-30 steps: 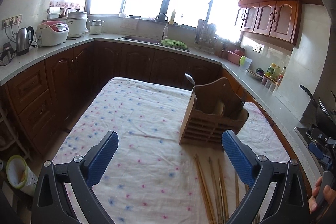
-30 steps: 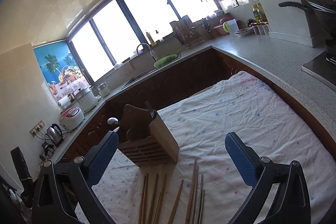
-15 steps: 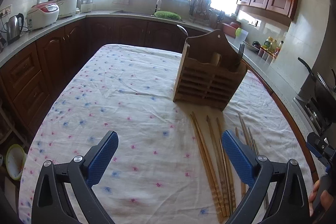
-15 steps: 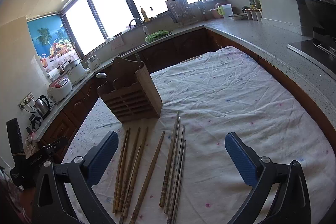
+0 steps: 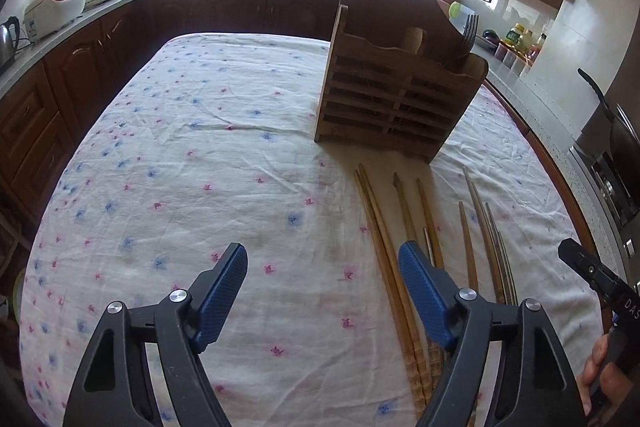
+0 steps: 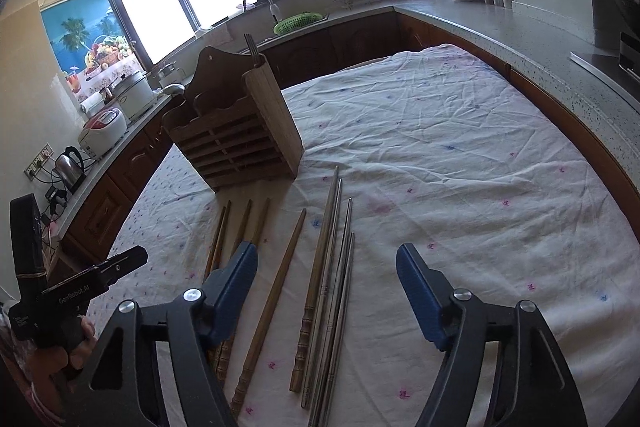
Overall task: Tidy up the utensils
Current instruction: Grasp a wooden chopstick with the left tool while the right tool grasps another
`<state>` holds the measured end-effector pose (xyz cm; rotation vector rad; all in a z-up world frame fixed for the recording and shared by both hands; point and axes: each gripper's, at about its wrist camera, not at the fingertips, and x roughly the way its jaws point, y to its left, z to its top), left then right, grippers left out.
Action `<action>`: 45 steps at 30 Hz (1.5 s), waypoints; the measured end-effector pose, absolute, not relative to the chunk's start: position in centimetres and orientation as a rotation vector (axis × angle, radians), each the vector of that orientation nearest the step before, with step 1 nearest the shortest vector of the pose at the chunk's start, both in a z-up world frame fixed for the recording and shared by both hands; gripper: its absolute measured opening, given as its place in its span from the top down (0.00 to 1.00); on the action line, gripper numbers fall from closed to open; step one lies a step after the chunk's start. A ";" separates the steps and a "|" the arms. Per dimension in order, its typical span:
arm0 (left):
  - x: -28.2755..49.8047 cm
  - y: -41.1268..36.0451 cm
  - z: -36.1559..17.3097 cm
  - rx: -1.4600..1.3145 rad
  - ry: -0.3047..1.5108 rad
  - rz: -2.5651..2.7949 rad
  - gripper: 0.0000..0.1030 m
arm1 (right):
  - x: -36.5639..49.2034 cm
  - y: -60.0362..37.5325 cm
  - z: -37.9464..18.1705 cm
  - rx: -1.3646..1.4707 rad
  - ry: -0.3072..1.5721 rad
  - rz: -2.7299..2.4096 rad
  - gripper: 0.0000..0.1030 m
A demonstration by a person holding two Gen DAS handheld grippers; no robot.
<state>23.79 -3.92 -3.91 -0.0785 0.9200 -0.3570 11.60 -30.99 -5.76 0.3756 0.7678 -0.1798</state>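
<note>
A slatted wooden utensil holder (image 5: 400, 95) (image 6: 236, 143) stands on the flowered tablecloth (image 5: 200, 155), with a fork (image 5: 470, 31) in it. Several wooden and metal chopsticks (image 5: 384, 227) (image 6: 320, 247) lie loose in front of it. My left gripper (image 5: 322, 259) hovers over bare cloth just left of the chopsticks. Its jaws are closing with nothing between them, and its right finger overlaps the leftmost sticks. My right gripper (image 6: 327, 255) hangs above the chopsticks. Its jaws are closing, with a wooden chopstick (image 6: 280, 283) and metal ones (image 6: 340, 287) lying below the gap, untouched.
Dark wood cabinets and a grey counter (image 6: 520, 39) wrap around the table. Rice cookers (image 5: 60, 3) and a kettle (image 6: 70, 163) stand on the left, a stove with a pan (image 5: 616, 131) on the right. The other hand-held gripper (image 6: 80, 291) shows at the left edge.
Both grippers tipped down and came closer to the table and chopsticks. The jaws of both have narrowed. The chopsticks and the holder have not moved.
</note>
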 end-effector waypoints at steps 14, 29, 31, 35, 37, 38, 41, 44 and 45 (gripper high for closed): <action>30.0 -8.8 -7.9 -0.024 1.035 -0.375 0.48 | 17.7 -31.3 -8.4 0.388 0.883 -0.123 0.72; 32.0 -10.1 -9.4 0.049 1.036 -0.406 0.61 | 22.0 -31.9 -11.5 0.361 0.965 -0.121 0.87; 32.0 -9.7 -9.4 0.034 1.044 -0.409 0.63 | 22.1 -31.9 -11.2 0.360 0.954 -0.126 0.87; 32.0 -9.7 -9.4 0.049 1.045 -0.414 0.64 | 22.6 -31.7 -10.8 0.342 0.943 -0.121 0.87; 31.9 -9.6 -9.3 0.053 1.046 -0.417 0.64 | 22.9 -31.6 -11.1 0.341 0.954 -0.107 0.88; 31.8 -9.6 -9.3 0.057 1.046 -0.419 0.64 | 23.0 -31.4 -11.2 0.338 0.956 -0.108 0.88; 32.0 -9.6 -9.2 0.058 1.055 -0.419 0.64 | 23.2 -31.3 -11.4 0.322 0.972 -0.111 0.89; 32.3 -10.1 -9.0 0.076 1.064 -0.408 0.64 | 23.6 -31.4 -11.7 0.320 0.973 -0.108 0.90; 32.5 -10.3 -9.0 0.084 1.065 -0.403 0.64 | 23.8 -31.5 -11.7 0.319 0.975 -0.108 0.90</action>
